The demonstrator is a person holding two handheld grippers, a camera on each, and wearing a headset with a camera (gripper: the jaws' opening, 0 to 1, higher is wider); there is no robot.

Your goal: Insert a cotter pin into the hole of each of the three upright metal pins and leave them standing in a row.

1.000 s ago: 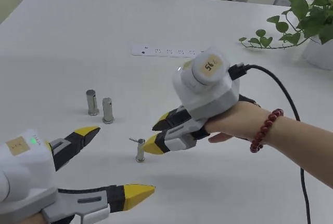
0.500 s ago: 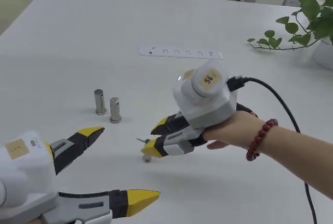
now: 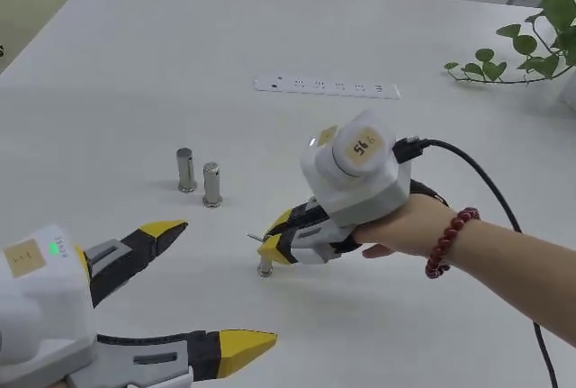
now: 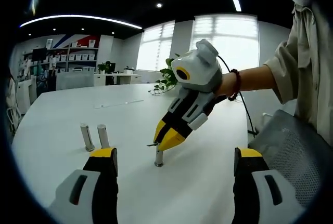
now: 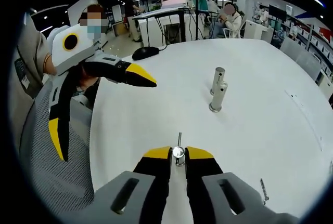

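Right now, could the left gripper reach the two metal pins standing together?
Probably yes: bare table lies between the open left gripper and the two pins; the right gripper sits aside at the third pin.

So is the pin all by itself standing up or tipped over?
Standing up: the metal pin rests upright on its flat base.

Left pin (image 3: 186, 169) beside middle pin (image 3: 212, 184); third pin (image 3: 265, 267) nearer, rightward; power strip (image 3: 326, 87) behind all.

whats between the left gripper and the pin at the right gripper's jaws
Bare table: nothing lies between the open left gripper and the pin at the right gripper, as the head view and the left gripper view show.
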